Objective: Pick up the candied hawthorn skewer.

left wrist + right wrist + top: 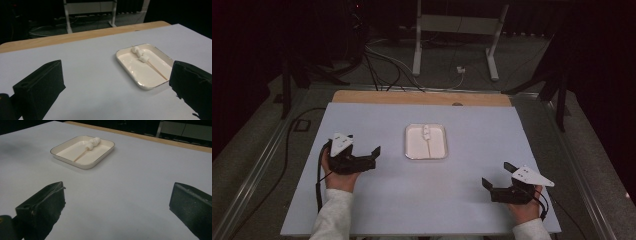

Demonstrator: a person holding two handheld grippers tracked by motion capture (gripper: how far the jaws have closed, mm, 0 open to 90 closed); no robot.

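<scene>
We held the right gripper (495,177) nearest to us, low over the table (422,200) and well to the near right of the tray (412,150). Its jaws stood wide apart with nothing between them; in the right gripper view the right gripper (117,205) pointed across bare sheet toward the tray (62,153), which lay well ahead and clear of both jaws.

Our left gripper (362,150) sat a little farther out, to the left of the tray and near it without touching. It too was spread open and empty. In the left gripper view the left gripper (116,85) had the tray (120,58) just beyond its right-hand jaw, which overlapped the tray's near corner in that picture, though we could not tell any contact there.

The tray, white and square with rounded corners, lay flat near the middle of the table. Inside it rested a skewer (429,145) with a few marshmallows (426,131) bunched at the tray's far end, the bare stick (157,71) running toward the tray's near edge.

Beyond the tray, the wooden edge (422,97) of the table showed past the pale sheet, and farther still a white stand (457,25) stood on the floor among cables (382,65).
</scene>
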